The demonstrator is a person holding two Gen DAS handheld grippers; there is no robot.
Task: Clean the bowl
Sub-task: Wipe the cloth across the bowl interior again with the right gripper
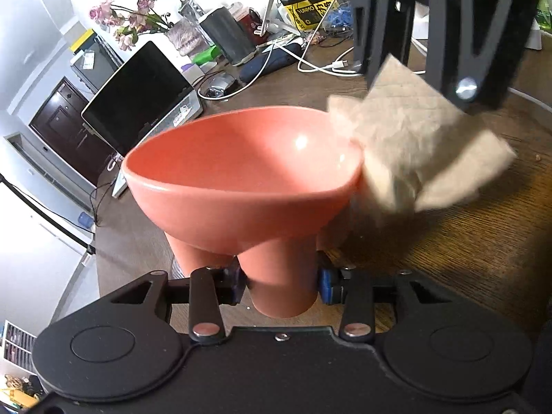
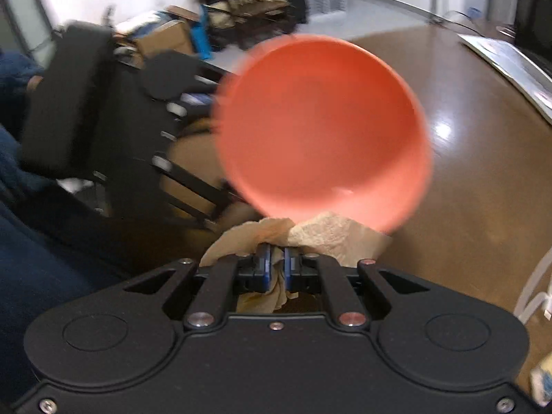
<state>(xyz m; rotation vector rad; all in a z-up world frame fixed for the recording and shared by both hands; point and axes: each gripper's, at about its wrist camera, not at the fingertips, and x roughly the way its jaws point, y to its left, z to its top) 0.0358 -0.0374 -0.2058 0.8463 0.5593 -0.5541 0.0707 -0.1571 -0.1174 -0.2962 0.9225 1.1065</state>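
Note:
A salmon-pink bowl (image 1: 241, 169) with cylindrical legs is held above the wooden table (image 1: 465, 241). My left gripper (image 1: 281, 284) is shut on one of the bowl's legs. My right gripper (image 2: 277, 265) is shut on a crumpled beige paper towel (image 2: 331, 234). In the left wrist view the right gripper comes in from the top right, and the towel (image 1: 414, 151) touches the bowl's right rim. In the right wrist view the bowl (image 2: 321, 131) is tilted with its inside facing the camera, blurred, with the towel at its lower edge.
A laptop (image 1: 138, 100) stands at the table's back left, with white cables (image 1: 310, 65), a dark case, dried flowers (image 1: 127, 20) and clutter behind the bowl. The person's dark blue clothing (image 2: 34, 258) fills the left of the right wrist view.

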